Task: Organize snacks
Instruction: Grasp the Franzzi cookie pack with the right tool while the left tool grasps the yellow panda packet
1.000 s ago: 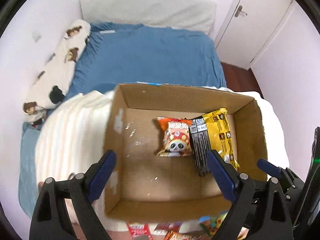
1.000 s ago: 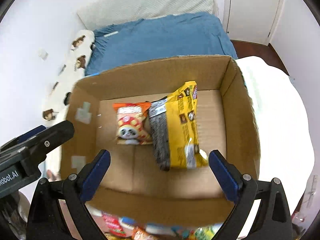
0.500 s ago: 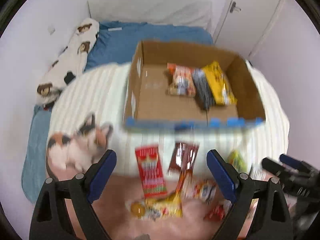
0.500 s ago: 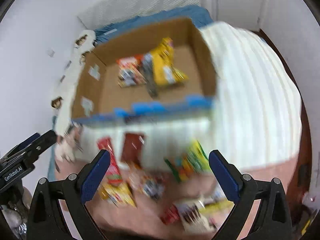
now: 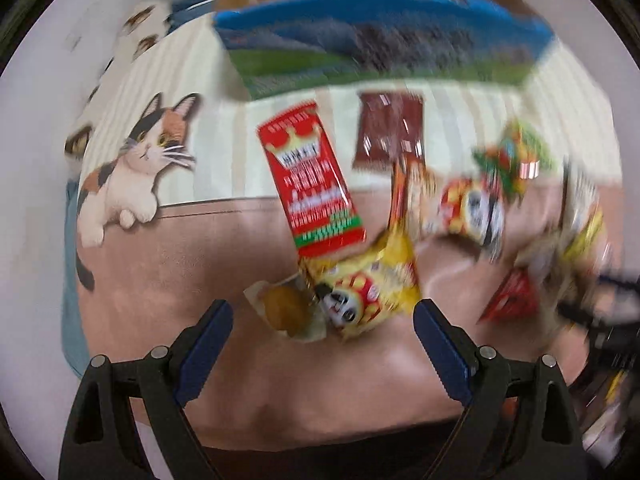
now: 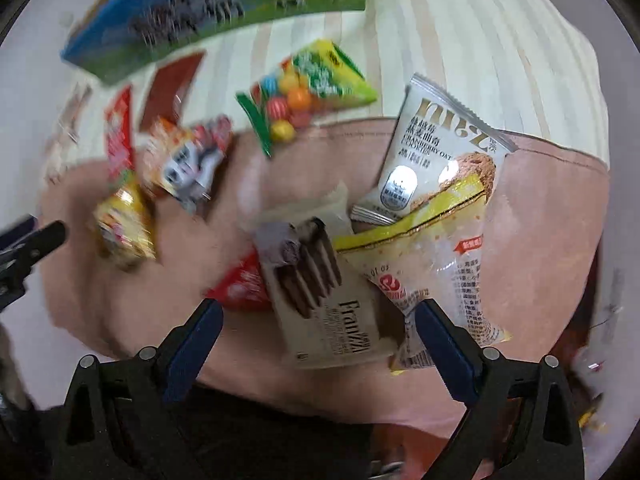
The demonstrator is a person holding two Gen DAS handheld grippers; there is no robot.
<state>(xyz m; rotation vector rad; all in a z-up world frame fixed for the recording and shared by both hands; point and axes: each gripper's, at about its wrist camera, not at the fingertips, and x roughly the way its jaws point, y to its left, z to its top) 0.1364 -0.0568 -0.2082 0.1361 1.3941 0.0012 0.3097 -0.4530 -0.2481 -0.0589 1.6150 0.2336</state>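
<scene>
**Snack sorting: barely started, big pile still out**

Both grippers hang over the loose pile with jaws spread wide and nothing between them. The left gripper [image 5: 323,322] is above a yellow panda packet [image 5: 362,292] and a small clear-wrapped cake [image 5: 285,309]. The right gripper [image 6: 319,322] points down at the wafer pack [image 6: 320,292], with a clear bag with a yellow top [image 6: 436,276] just right of it.

Progress so far? I'd say early. The cardboard box [image 5: 360,36] sits at the far side, and only a couple of packets peek over its printed wall. Still out on the blanket [image 5: 168,272]: the red sachet [image 5: 310,184], brown packet [image 5: 390,128], candy-ball bag [image 6: 304,96], cookie pack [image 6: 432,152], plus more. Most of the job is left.
</scene>
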